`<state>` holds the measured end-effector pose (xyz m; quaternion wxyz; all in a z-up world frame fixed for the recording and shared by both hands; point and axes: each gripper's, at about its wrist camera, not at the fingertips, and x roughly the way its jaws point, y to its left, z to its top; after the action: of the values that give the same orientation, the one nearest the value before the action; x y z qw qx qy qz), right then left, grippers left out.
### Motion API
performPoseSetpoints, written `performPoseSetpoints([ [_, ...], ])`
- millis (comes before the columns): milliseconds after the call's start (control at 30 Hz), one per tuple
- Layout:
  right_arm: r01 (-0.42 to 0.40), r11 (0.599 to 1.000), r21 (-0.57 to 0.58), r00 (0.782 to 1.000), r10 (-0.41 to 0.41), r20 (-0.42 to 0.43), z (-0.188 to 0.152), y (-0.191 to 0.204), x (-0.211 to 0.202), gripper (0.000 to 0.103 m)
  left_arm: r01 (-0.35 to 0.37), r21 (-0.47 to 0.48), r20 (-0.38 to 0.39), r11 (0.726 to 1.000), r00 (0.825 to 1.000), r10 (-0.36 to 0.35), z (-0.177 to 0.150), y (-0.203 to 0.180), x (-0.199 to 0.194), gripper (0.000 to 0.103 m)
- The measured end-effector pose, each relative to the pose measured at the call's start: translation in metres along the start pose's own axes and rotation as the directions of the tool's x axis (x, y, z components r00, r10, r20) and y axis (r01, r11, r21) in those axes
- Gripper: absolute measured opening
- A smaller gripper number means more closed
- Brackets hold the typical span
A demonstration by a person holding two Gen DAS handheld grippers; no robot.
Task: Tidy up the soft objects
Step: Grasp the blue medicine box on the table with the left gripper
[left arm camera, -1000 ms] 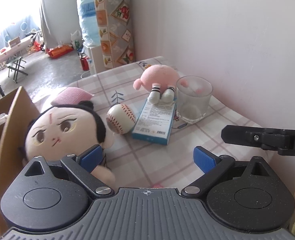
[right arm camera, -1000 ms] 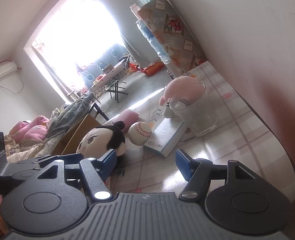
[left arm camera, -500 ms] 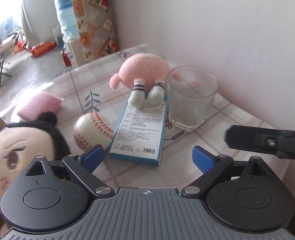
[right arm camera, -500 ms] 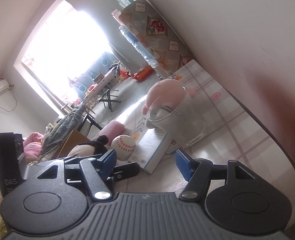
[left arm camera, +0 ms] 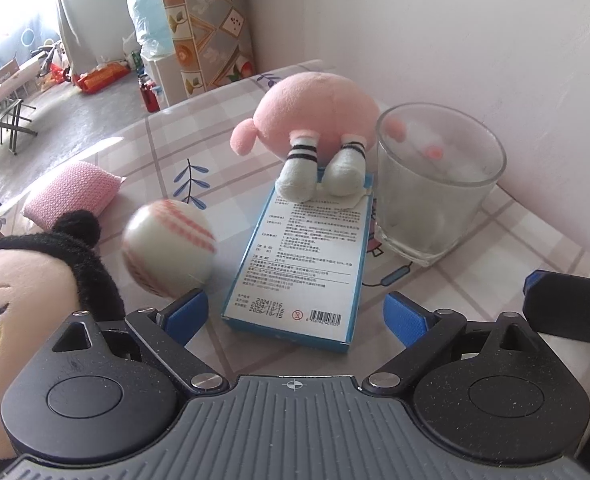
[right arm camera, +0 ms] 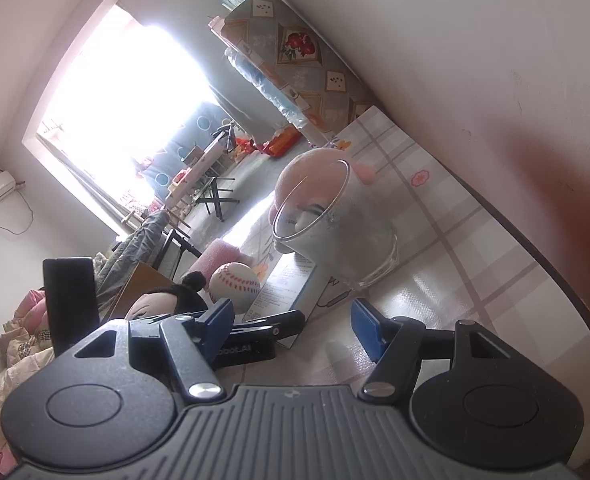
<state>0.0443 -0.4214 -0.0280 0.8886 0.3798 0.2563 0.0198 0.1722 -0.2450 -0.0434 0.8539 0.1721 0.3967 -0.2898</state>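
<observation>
**Operator:** Closing in on the table with my left claw (left arm camera: 291, 312), I've swung right over the last second: the black-haired doll (left arm camera: 35, 300), which sat dead ahead of the fingers, now lies off to the claw's left, and the blue medicine box (left arm camera: 307, 256) lies straight ahead between the wide-spread fingers. Nothing is held.

**Observer:** And the soft things?

**Operator:** The pink plush (left arm camera: 315, 120) sits beyond the box, its striped feet resting on the box's far end. The baseball (left arm camera: 169, 248) is just ahead of my left finger, blurred. The pink knitted pad (left arm camera: 75, 192) is farther left.

**Observer:** So no pick yet?

**Operator:** None, I judge; this is re-aiming. My right claw (right arm camera: 291, 328) also gapes empty, nearer the glass (right arm camera: 335, 236).

**Observer:** Anything unclear?

**Operator:** The glass hides part of the plush; the doll's body is cut off.
</observation>
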Motion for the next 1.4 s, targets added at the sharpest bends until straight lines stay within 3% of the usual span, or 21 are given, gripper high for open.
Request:
performPoseSetpoints([
  [33, -0.003, 1.0, 0.0, 1.0, 0.003, -0.001, 0.0, 0.001, 0.0, 0.068, -0.003, 0.003, -0.002, 1.0, 1.0, 0.003, 0.0, -0.001, 0.002, 0.085],
  [133, -0.005, 1.0, -0.004, 1.0, 0.005, -0.004, 0.001, 0.002, -0.001, 0.068, -0.015, -0.005, -0.043, 1.0, 0.999, 0.015, 0.001, -0.004, 0.009, 0.079],
  [233, 0.008, 1.0, -0.011, 1.0, -0.008, -0.014, 0.002, 0.005, -0.002, 0.068, 0.013, -0.063, -0.058, 0.998, 0.998, -0.017, 0.003, 0.001, 0.012, 0.076],
  [800, 0.041, 0.997, -0.059, 0.999, -0.043, -0.026, -0.001, 0.033, -0.016, 0.068, 0.048, -0.112, -0.103, 0.993, 0.993, -0.059, -0.021, 0.005, -0.016, 0.075],
  [1000, 0.044, 0.997, -0.063, 0.999, -0.046, -0.028, -0.001, 0.036, -0.022, 0.068, 0.035, -0.101, -0.094, 0.994, 0.995, -0.044, -0.044, 0.004, -0.036, 0.074],
  [1400, 0.077, 0.995, -0.065, 0.997, -0.078, -0.017, -0.003, 0.039, -0.033, 0.068, 0.099, -0.083, -0.061, 0.992, 0.993, -0.105, -0.07, 0.001, -0.066, 0.076],
])
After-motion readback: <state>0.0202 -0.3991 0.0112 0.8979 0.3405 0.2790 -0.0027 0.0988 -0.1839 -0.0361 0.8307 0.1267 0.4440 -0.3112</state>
